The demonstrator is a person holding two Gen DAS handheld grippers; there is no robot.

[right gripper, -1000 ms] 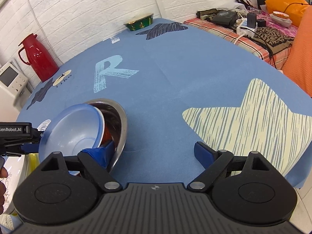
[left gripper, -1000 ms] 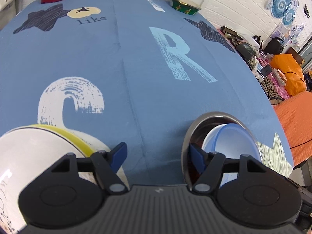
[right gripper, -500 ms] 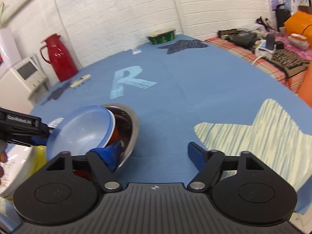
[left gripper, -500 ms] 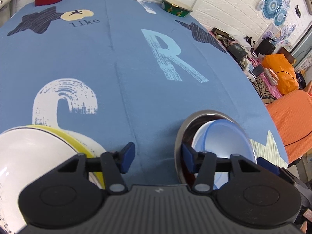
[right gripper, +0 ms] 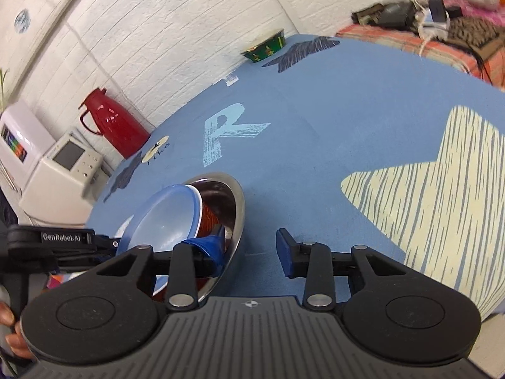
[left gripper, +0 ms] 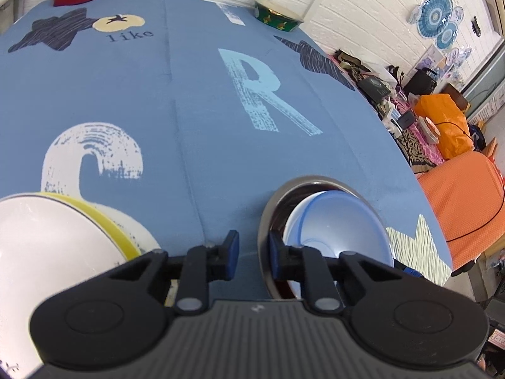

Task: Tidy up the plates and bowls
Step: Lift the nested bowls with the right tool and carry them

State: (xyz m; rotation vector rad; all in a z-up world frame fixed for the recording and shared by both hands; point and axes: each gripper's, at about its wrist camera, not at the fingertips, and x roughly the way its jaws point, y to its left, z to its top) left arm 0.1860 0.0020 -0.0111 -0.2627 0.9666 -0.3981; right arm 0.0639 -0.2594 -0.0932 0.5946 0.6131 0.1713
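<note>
A steel bowl (left gripper: 315,183) sits on the blue tablecloth with a red-brown bowl (right gripper: 210,218) and a tilted pale blue bowl (left gripper: 341,221) nested inside. My left gripper (left gripper: 252,251) straddles the steel bowl's near rim, jaws narrow, with cloth still showing between the outer finger and the rim. From the other side my right gripper (right gripper: 249,251) straddles the same steel bowl (right gripper: 238,208). Its left finger is inside by the blue bowl (right gripper: 161,218), its right finger outside and apart from the rim. A white plate (left gripper: 47,246) rests on a yellow-edged plate (left gripper: 104,221) at the left.
A green patterned bowl (left gripper: 276,19) stands at the table's far edge and a red thermos (right gripper: 116,126) at the far left. A white appliance (right gripper: 63,170) sits beside the table. Cluttered furniture and an orange cover (left gripper: 464,195) lie past the right edge.
Both grippers' jaws have narrowed around the steel bowl's rim, the left one the most. The right wrist view has rolled and moved lower.
</note>
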